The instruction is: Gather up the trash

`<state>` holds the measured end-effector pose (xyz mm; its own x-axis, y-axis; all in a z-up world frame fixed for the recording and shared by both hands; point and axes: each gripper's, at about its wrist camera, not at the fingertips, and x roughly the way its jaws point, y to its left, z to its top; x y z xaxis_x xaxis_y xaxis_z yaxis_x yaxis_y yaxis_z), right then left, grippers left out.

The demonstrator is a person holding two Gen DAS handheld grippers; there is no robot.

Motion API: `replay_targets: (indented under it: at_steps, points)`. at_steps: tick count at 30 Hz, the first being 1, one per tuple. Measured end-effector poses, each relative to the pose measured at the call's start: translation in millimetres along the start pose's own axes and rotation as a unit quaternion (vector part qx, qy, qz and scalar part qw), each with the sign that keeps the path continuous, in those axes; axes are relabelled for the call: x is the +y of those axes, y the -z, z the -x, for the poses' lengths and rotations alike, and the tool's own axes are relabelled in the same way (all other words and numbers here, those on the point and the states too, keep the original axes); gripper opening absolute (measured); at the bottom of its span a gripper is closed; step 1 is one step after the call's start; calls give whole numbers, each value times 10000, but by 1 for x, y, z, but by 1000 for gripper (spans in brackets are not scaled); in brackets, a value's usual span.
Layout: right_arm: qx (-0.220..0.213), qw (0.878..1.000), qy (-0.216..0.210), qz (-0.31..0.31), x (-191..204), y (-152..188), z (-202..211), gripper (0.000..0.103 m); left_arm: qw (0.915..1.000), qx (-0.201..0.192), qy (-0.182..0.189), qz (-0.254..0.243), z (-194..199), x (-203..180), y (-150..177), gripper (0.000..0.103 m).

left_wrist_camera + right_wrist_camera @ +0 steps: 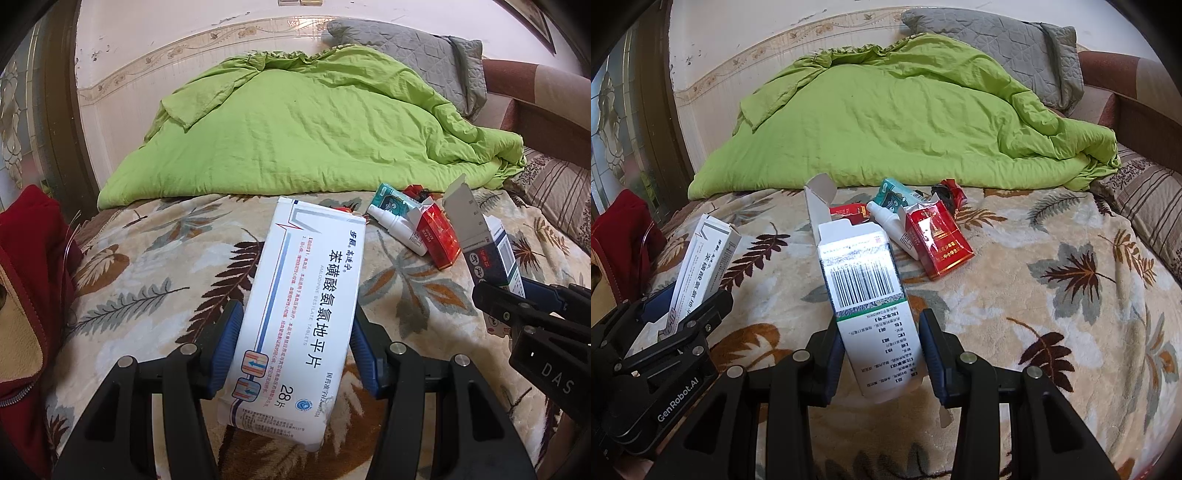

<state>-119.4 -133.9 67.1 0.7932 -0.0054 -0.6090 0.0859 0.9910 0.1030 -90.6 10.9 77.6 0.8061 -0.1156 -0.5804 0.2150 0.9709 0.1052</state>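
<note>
- The left gripper [295, 354] points forward, its blue-padded fingers [227, 343] clamped on either side of a white tablet box [299, 306] that is held lengthwise.
- The right gripper [882, 354] also points forward, its fingers [932, 350] closed on an opened carton [866, 291] with the barcode face up.
- The two grippers sit side by side, near each other; whether they touch the bed is probably not decidable from these views.
</note>
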Motion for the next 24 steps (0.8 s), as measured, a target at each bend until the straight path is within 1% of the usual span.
replay_targets:
  at_steps: [24]
  points:
    - [-1, 9999, -84, -84, -1, 0, 4, 42, 10000, 10, 23, -4, 1, -3, 1, 55]
